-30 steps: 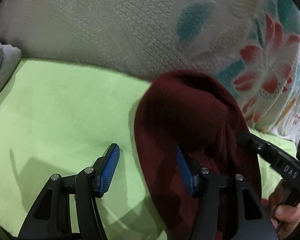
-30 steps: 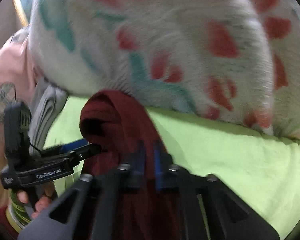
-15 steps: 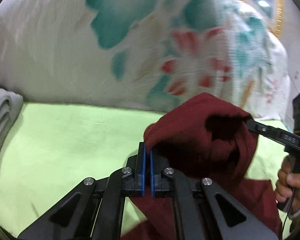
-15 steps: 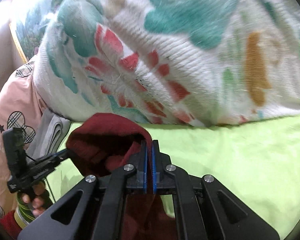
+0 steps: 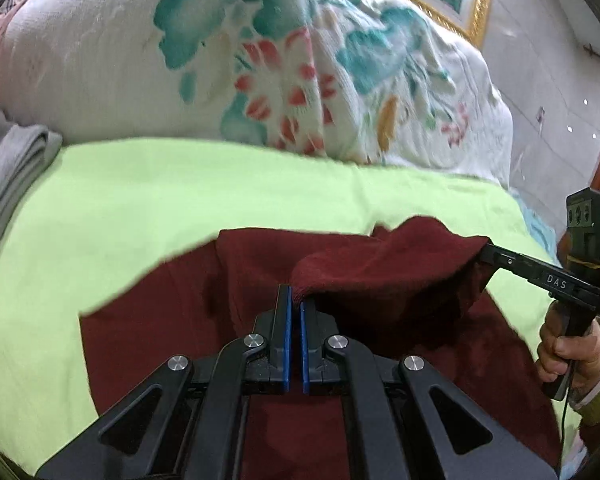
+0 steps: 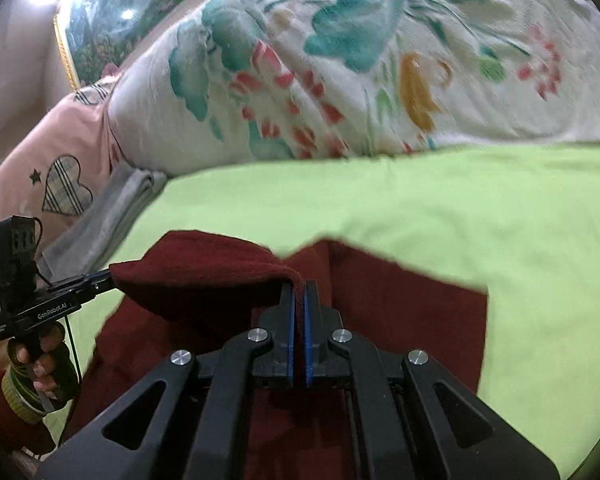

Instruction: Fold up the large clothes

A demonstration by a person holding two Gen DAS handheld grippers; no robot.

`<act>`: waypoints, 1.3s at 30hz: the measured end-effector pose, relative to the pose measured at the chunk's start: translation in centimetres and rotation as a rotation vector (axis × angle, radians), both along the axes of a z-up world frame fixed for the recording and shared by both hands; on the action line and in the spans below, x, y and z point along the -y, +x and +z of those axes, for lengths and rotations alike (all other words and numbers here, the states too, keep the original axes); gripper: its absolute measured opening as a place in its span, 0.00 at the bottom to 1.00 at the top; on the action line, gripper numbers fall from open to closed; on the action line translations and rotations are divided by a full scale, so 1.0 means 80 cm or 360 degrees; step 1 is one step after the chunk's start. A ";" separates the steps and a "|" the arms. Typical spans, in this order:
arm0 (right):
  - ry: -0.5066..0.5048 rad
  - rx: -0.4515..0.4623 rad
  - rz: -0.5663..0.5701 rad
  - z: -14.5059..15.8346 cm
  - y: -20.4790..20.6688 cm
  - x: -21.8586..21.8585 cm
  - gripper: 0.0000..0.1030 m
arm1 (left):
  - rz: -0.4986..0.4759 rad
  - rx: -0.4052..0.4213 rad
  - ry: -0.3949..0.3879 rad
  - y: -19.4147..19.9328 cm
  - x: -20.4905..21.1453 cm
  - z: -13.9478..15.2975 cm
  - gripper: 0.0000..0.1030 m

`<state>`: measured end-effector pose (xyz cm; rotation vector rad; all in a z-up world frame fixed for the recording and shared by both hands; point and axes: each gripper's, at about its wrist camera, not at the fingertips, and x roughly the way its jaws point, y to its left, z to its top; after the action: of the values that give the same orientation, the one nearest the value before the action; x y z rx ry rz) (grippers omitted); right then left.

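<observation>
Pinching one edge of the maroon garment (image 5: 380, 272) between them, both grippers held it lifted above the green sheet (image 5: 180, 192). The left gripper (image 5: 296, 300) had its blue pads pressed together on a corner of the knit, and the right gripper (image 6: 299, 292) was clamped the same way on the other corner, a strip of cloth visible between its pads. The raised edge spanned from one tool to the other and sagged a little in the middle; the rest of the garment lay flat on the sheet beneath and toward the person, one sleeve or panel spread out to each side. A floral quilt (image 5: 260, 60) was heaped at the far side, and a folded grey cloth (image 5: 12, 168) lay at the left edge of the sheet.

Doing this fold well probably meant keeping the two corners level and evenly apart, so the edge stayed taut and landed square on the lower layer. Both grips looked shallow, near the hem, so a sharp tug risked the knit slipping out. Lowering the edge slowly would likely have avoided trapped wrinkles, and releasing only once the cloth rested flat seemed wise.
</observation>
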<state>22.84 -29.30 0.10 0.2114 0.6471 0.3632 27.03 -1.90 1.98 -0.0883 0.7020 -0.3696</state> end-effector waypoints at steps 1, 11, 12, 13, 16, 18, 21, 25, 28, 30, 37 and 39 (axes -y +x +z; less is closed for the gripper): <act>-0.0013 -0.0016 -0.0012 -0.007 -0.011 0.000 0.04 | 0.0001 -0.0009 0.0005 -0.009 0.003 -0.006 0.02; -0.0047 -0.0183 0.0035 -0.046 -0.053 -0.014 0.05 | -0.0035 -0.0158 -0.0012 -0.057 -0.005 -0.043 0.05; -0.0040 -0.0209 0.0037 -0.050 -0.058 -0.012 0.08 | -0.0040 -0.0179 -0.0011 -0.060 -0.007 -0.046 0.06; -0.0029 -0.0223 0.0038 -0.052 -0.063 -0.010 0.09 | -0.0047 -0.0203 -0.0012 -0.064 -0.009 -0.049 0.07; 0.0003 -0.0277 0.0022 -0.055 -0.076 0.000 0.23 | -0.0050 -0.0297 -0.0041 -0.079 -0.022 -0.060 0.26; 0.0029 -0.0294 0.0004 -0.053 -0.085 0.007 0.36 | -0.0039 -0.0337 -0.0097 -0.087 -0.036 -0.063 0.32; 0.0091 -0.0264 -0.0020 -0.043 -0.096 0.016 0.40 | -0.0025 -0.0397 -0.0237 -0.091 -0.055 -0.063 0.41; 0.0287 -0.0252 -0.0044 -0.029 -0.089 0.025 0.40 | -0.0012 -0.0512 -0.0466 -0.075 -0.068 -0.062 0.52; 0.0447 -0.0322 -0.0076 -0.030 -0.069 0.027 0.40 | -0.0015 -0.0634 -0.0590 -0.060 -0.065 -0.072 0.56; 0.0477 -0.0402 -0.0126 -0.037 -0.052 0.026 0.40 | -0.0004 -0.0703 -0.0625 -0.053 -0.062 -0.083 0.56; 0.0605 -0.0631 -0.0144 -0.072 -0.014 0.013 0.29 | -0.0048 -0.0821 -0.0678 -0.034 -0.042 -0.098 0.51; 0.0607 -0.0642 -0.0136 -0.073 -0.011 0.007 0.10 | -0.0037 -0.0804 -0.0644 -0.027 -0.034 -0.100 0.26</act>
<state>21.96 -29.85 -5.72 0.6869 0.9598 0.3628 24.84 0.85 -5.99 -0.5725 1.1190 -0.5156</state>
